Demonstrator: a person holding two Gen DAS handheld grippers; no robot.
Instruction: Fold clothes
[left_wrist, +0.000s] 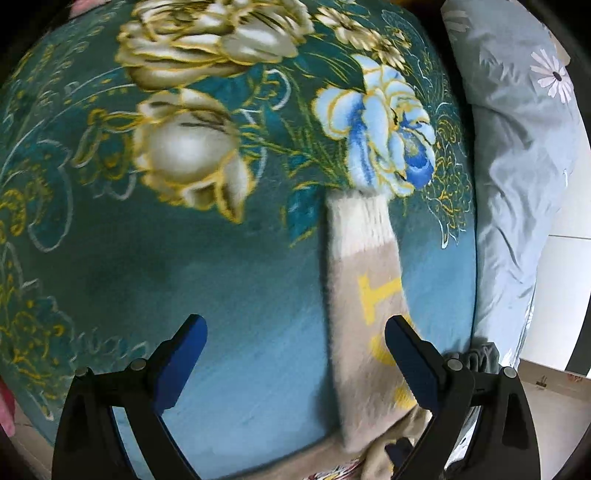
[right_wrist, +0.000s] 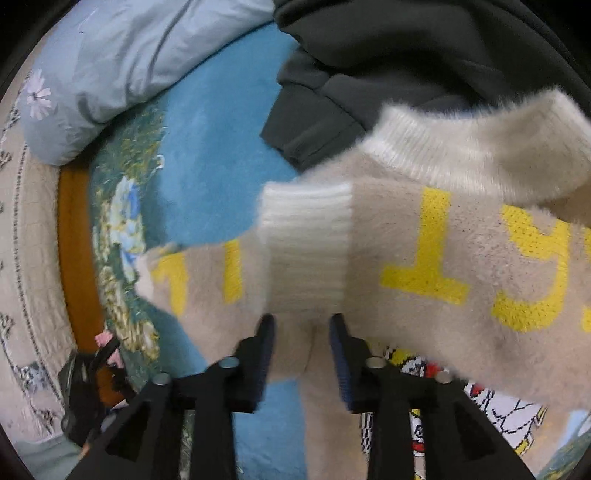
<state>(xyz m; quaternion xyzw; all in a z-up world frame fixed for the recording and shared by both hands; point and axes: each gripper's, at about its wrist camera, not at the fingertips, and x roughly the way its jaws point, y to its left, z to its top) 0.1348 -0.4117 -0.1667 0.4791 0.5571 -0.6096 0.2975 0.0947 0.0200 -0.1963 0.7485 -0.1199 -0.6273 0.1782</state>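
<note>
Floral blanket (left_wrist: 184, 258) covered the bed. Beige sweater (right_wrist: 443, 258) lay on it beside dark garment (right_wrist: 369, 74). Left tongs (left_wrist: 295, 332) stood released, empty. Right tongs (right_wrist: 301, 332) stood parted astride a sweater fold, pads apparently clear. Risk: the sleeve cuff (right_wrist: 306, 243) may slip and undo the fold.

The left wrist view looks steeply down along its tongs (left_wrist: 295, 354) at the blanket (left_wrist: 207, 258), from fairly near; the sweater (left_wrist: 364, 295) lies just ahead of the right finger, and the pillow (left_wrist: 517, 155) is further to the right. The right wrist view also faces steeply down, but much nearer; the sweater (right_wrist: 424, 258) fills the space ahead of its tongs (right_wrist: 301, 350), with the blanket (right_wrist: 214, 155) and pillow (right_wrist: 122, 62) to the left. Both views share the sweater, blanket and pillow.
</note>
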